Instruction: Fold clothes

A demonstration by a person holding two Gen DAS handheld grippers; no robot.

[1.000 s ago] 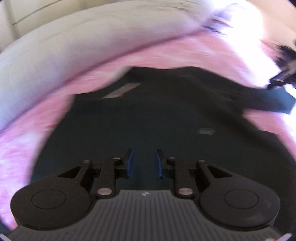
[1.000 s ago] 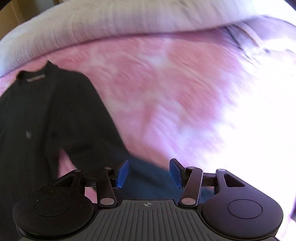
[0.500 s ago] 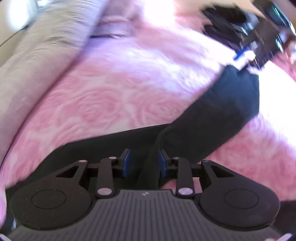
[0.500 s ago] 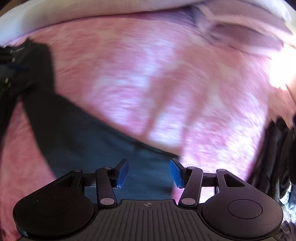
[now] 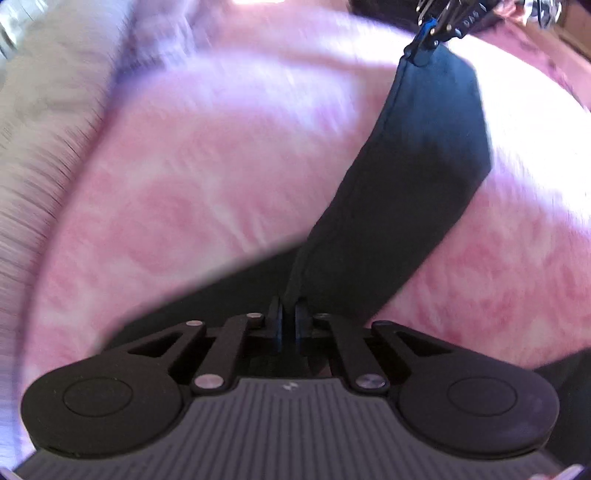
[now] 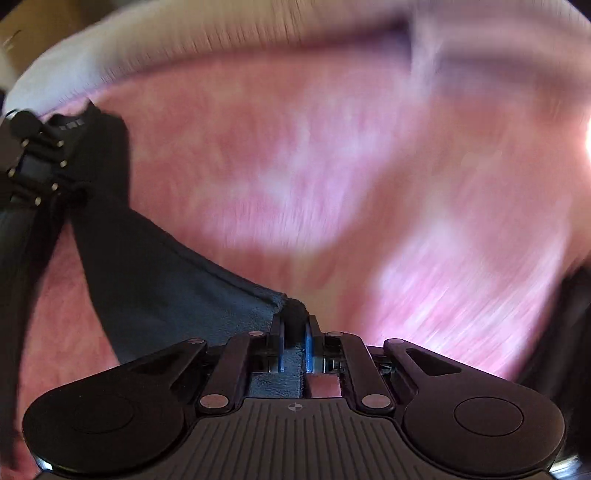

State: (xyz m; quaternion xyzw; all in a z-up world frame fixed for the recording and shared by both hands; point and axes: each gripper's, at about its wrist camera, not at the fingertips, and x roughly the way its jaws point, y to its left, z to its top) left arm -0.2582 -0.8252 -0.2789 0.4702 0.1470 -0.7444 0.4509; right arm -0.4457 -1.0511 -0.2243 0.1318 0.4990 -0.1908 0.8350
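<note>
You are pinching the two ends of a long dark navy sleeve of soft knit fabric [image 5: 417, 177], which is stretching across a pink rose-patterned bedspread [image 5: 192, 184]. Your left gripper [image 5: 289, 325] is clamped on the near end of it, its jaws having just closed with the fabric edge pressed between the blue pads, and your right gripper [image 6: 294, 345] is likewise closed on the cuff end, a bunched ridge of cloth rising from between its pads after the jaws came together. Holding both ends this way is keeping the strip taut and clear of wrinkles, which I judge is setting it up to be laid over the body of the garment. In the left view your right gripper [image 5: 430, 27] is showing at the far tip of the sleeve; in the right view the left gripper [image 6: 40, 162] is sitting at the other end. The bedspread is lying bare on both sides of the sleeve, giving you open room to swing it, while a pale grey ribbed blanket [image 5: 40, 122] is bordering the far edge.
</note>
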